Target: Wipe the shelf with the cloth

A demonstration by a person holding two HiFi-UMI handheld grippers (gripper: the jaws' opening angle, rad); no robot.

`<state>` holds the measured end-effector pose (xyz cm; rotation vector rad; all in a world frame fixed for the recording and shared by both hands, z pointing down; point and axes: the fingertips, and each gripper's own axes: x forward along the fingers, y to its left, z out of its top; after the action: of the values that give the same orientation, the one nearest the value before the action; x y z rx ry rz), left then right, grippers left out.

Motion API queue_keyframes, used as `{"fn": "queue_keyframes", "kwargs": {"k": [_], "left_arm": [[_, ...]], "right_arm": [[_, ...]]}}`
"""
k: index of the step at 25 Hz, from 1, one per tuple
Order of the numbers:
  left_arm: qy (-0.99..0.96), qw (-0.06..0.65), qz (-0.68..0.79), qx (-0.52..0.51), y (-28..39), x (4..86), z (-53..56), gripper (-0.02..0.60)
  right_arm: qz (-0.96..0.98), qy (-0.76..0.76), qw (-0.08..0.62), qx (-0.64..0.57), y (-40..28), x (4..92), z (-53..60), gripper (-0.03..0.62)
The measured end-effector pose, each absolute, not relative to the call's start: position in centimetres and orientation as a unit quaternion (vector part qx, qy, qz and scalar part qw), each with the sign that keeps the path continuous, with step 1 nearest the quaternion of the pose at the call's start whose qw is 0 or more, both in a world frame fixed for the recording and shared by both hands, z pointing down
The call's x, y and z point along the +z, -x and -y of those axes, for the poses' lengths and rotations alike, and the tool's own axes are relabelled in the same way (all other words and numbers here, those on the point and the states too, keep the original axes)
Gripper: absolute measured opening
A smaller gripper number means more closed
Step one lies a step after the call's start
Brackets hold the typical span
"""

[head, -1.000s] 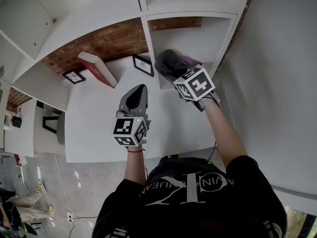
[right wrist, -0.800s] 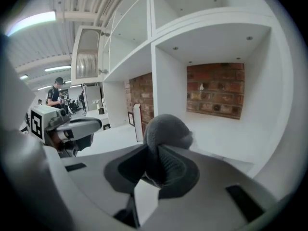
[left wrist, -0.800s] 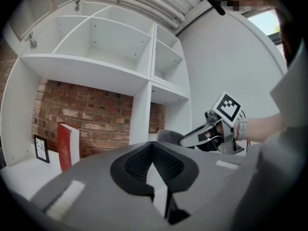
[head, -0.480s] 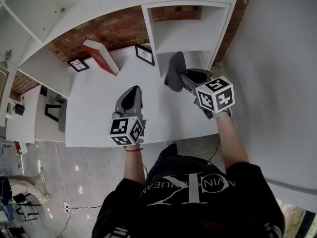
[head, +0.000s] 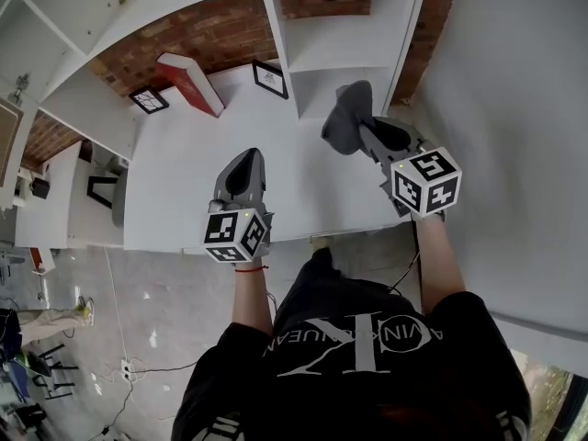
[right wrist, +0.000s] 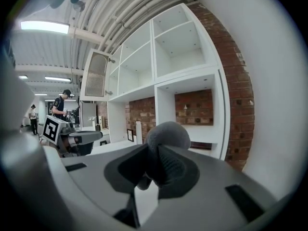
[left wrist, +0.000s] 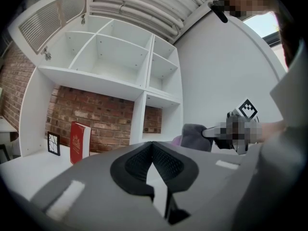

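on shirt (head: 413, 375) below right claw (head: 366, 129), 'ck'

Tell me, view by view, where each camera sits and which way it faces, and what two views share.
Head view: on the person's head, looking steeply down at the white counter; both forearms, left claw and right claw show.
Left gripper view: on the left claw, facing the shelf unit over its shut jaws.
Right gripper view: on the right claw, facing the shelf unit, jaws clamped on the grey cloth.
Shared: head and left gripper views both show the red book.
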<state>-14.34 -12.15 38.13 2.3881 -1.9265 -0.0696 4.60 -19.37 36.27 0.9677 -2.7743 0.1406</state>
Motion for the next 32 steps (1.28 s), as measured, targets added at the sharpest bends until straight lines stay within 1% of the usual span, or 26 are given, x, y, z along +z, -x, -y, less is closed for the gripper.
{"fn": "queue_keyframes", "kwargs": {"k": [7, 20, 28, 32], "left_arm": [[-0.768, 0.037, 0.639, -0.024, 14.8, 38.1, 9.8, 0.011], [-0.758, 0.028, 0.651, -0.03, 14.9, 37.1, 6.8, 0.011], [-0.758, 0.017, 0.651, -0.031, 14.3, 36.3, 6.2, 0.011], [-0.757, 0.022, 0.652, -0.043, 14.6, 36.1, 5.7, 0.011]], "right_arm": [[0.934, -0.344, 0.083, 0.039, -6.6, 35.7, 17.3, 0.066], [0.924, -0.373, 0.078, 0.019, -10.2, 34.7, 15.3, 0.066], [0.926, -0.371, 0.062, 0.018, -10.9, 34.1, 14.4, 0.066], [0.929, -0.364, 0.057, 0.017, -10.7, 33.9, 13.8, 0.066]]}}
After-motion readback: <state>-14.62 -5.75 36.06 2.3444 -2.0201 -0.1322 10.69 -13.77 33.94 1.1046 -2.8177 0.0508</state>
